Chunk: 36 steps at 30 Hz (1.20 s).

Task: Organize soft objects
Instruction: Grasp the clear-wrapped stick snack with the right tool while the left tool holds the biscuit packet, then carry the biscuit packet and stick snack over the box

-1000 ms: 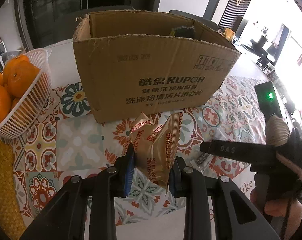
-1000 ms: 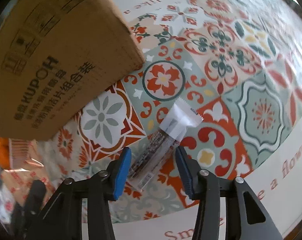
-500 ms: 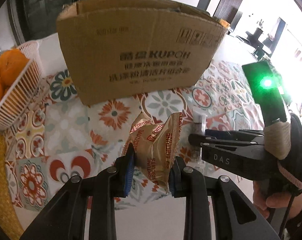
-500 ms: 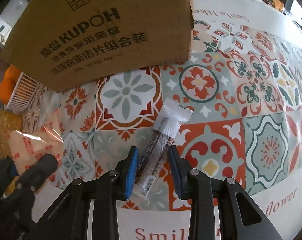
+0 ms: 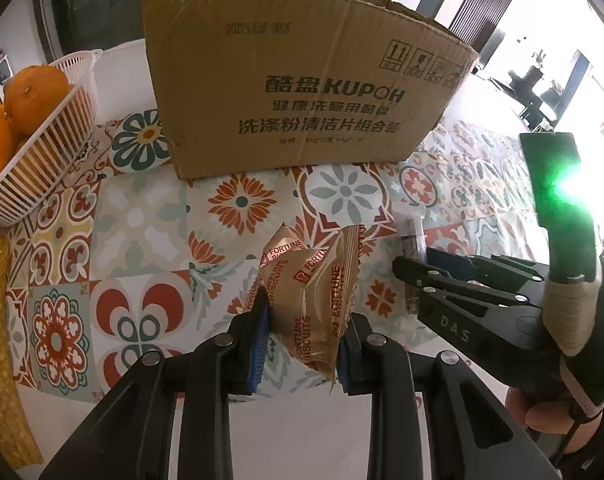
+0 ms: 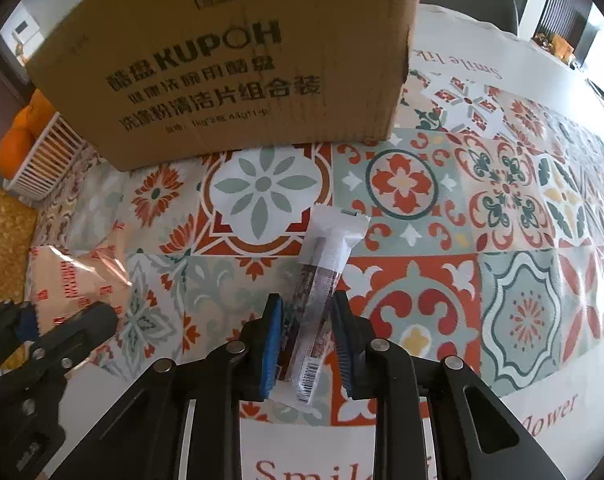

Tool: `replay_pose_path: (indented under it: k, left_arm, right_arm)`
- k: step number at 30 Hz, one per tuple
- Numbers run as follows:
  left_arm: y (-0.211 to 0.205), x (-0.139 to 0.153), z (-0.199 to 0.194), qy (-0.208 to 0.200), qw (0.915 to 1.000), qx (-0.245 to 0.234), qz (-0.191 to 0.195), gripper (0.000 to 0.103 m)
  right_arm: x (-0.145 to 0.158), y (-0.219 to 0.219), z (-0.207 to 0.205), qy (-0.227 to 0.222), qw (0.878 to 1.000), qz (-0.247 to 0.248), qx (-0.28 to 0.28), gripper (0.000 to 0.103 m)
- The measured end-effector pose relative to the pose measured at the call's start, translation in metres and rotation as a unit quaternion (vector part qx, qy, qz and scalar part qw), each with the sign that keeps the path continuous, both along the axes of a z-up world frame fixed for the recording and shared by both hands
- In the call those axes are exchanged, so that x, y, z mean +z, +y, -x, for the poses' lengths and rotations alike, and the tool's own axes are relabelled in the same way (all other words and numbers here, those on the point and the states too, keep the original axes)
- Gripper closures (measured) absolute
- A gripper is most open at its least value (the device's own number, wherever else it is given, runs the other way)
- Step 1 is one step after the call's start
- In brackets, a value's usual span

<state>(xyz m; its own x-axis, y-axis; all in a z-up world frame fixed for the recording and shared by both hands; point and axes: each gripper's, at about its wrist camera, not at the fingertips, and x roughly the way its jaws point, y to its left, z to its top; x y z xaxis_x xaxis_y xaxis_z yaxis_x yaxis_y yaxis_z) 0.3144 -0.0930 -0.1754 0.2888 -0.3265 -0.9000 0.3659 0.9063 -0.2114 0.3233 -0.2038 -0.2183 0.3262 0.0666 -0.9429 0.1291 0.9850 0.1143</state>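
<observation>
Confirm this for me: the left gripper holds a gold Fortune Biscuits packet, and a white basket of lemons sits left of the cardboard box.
Not lemons. In the left wrist view the white basket holds oranges. The rest stands: the left gripper is shut on the Fortune Biscuits packet, and the basket sits left of the cardboard box.

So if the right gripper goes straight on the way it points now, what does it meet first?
The right gripper points steeply down, its jaws closing around the slim clear snack packet lying on the patterned tablecloth. Going straight on, it would likely press the packet and the cloth first; the cardboard box stands farther ahead.
</observation>
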Motion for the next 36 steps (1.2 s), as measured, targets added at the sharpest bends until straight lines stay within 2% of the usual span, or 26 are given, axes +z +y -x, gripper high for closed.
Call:
replay_pose_path:
  k: [5, 12, 27, 36]
  left_arm:
    - [0.000, 0.007, 0.002, 0.005, 0.9998, 0.011, 0.013, 0.075]
    - [0.000, 0.026, 0.002, -0.013, 0.9996, 0.015, 0.022, 0.075]
    - [0.008, 0.099, -0.012, -0.094, 0.9943, 0.017, 0.047, 0.075]
    - [0.009, 0.134, -0.030, -0.130, 0.9896, 0.020, 0.059, 0.075]
  right_arm:
    - [0.016, 0.002, 0.010, -0.022, 1.000, -0.010, -0.001, 0.079]
    - [0.050, -0.012, 0.013, -0.060, 0.998, -0.020, 0.006, 0.079]
    - [0.143, -0.023, 0.013, -0.161, 0.986, -0.037, 0.016, 0.080]
    - [0.173, -0.025, -0.005, -0.195, 0.979, -0.061, 0.015, 0.080]
